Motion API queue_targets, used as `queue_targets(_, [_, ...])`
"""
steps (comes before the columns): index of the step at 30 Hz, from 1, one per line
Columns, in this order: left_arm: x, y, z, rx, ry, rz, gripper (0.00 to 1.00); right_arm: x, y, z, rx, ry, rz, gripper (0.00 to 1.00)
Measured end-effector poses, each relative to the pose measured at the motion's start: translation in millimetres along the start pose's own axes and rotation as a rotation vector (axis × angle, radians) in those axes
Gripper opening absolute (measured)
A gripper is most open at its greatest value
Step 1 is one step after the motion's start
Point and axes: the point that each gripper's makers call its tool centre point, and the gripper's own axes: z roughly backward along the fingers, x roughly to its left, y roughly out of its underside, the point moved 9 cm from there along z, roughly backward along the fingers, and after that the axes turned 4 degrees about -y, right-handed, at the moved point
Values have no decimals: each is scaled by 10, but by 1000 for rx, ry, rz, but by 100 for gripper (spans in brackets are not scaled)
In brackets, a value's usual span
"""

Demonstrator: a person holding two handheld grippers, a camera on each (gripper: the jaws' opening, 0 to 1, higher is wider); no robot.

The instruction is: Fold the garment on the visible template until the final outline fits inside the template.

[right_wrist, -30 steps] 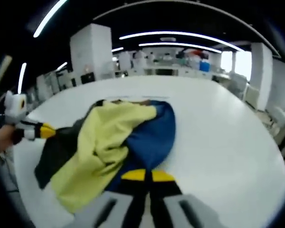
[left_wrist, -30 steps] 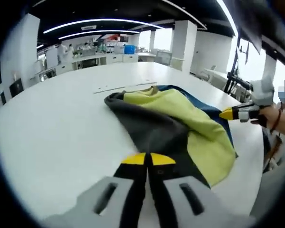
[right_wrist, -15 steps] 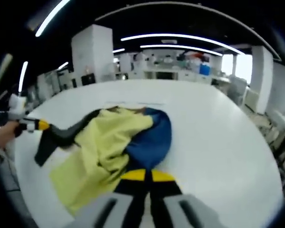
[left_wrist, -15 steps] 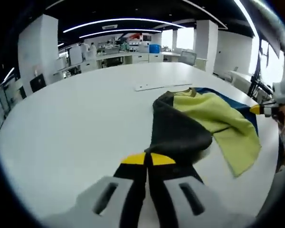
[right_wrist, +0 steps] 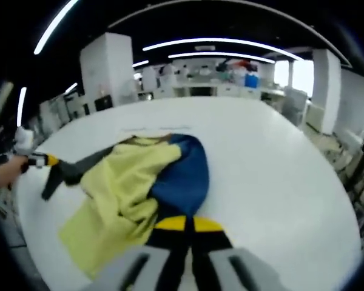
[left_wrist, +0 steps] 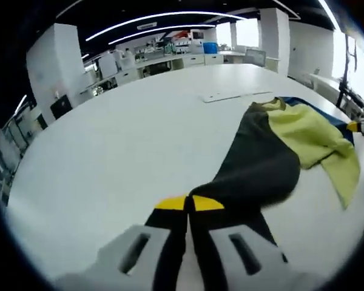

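While both of our handheld grippers work over the wide white round table (left_wrist: 109,151), we note the garment, a soft cloth in dark grey, yellow and blue panels (right_wrist: 139,182), lying spread and rumpled on the tabletop. In the left gripper view, the left gripper (left_wrist: 188,203) has its yellow-tipped black fingers (left_wrist: 171,203) pressed together on the dark grey part of the garment (left_wrist: 261,170), which stretches away from them toward the yellow panel (left_wrist: 315,136); a sliver of blue shows at the far edge. Beyond the cloth lies a thin pale flat strip (left_wrist: 236,96) on the table, possibly the template's edge; we cannot tell. The other gripper's yellow tip (left_wrist: 355,127) shows at the right edge of that view. In the right gripper view, the right gripper (right_wrist: 186,224) has its fingers closed on the blue panel (right_wrist: 182,176), with yellow cloth to its left. The left gripper (right_wrist: 45,160) appears at the left there, pinching a dark grey strip raised off the table. Laboratory benches (right_wrist: 200,88) stand in the background.
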Motion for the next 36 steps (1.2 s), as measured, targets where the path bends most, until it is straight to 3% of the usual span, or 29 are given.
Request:
queue_targets(8, [187,-131,-175,40,-33,-107,0,-124,28,38,16,30,-29,0])
queue_targets(12, [199,-166,-217,41,-29,-111,0,-169,22,44,31,38,-17,0])
queue_targets(28, [359,-146,-397,86,-47,-192,0,-534,-81,28,92,128,-13,0])
queue_targets(36, [459,-140,-450,100,-62,-214,0,-792,-201,-37,131,198,59,0])
